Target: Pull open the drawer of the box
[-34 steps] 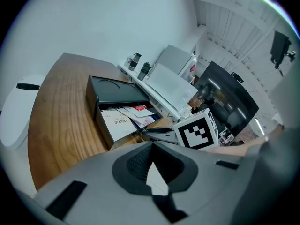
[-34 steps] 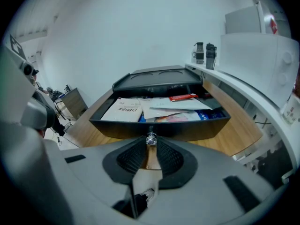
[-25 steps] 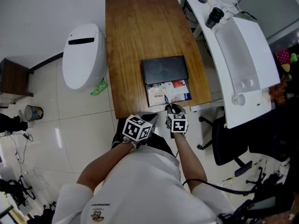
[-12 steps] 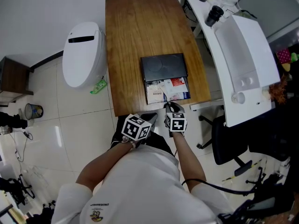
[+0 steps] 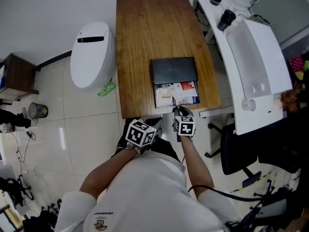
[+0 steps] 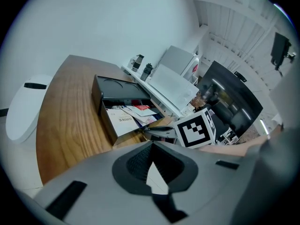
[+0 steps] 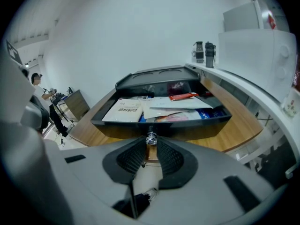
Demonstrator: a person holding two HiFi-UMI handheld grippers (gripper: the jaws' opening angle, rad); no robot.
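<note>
A flat black box (image 5: pixel 174 70) lies near the front edge of a wooden table (image 5: pixel 145 33). Its drawer (image 5: pixel 176 94) stands pulled out toward me and holds booklets and papers (image 7: pixel 123 110). My right gripper (image 5: pixel 177 110) is at the drawer's front, its jaws shut on the small shiny knob (image 7: pixel 151 138). My left gripper (image 5: pixel 157 124) hangs below the table edge, to the left of the right one, shut on nothing. The left gripper view shows the box (image 6: pixel 119 90), the open drawer (image 6: pixel 124 121) and the right gripper (image 6: pixel 147 130) at its front.
A white rounded bin (image 5: pixel 91 54) stands on the tiled floor left of the table, with a green item (image 5: pixel 106 89) beside it. A white counter (image 5: pixel 251 57) with bottles runs along the right. A black office chair (image 5: pixel 236 149) sits at the lower right.
The head view has shifted a little, so the table sits further right in the frame. The drawer stays out about as far, and both grippers keep their places.
</note>
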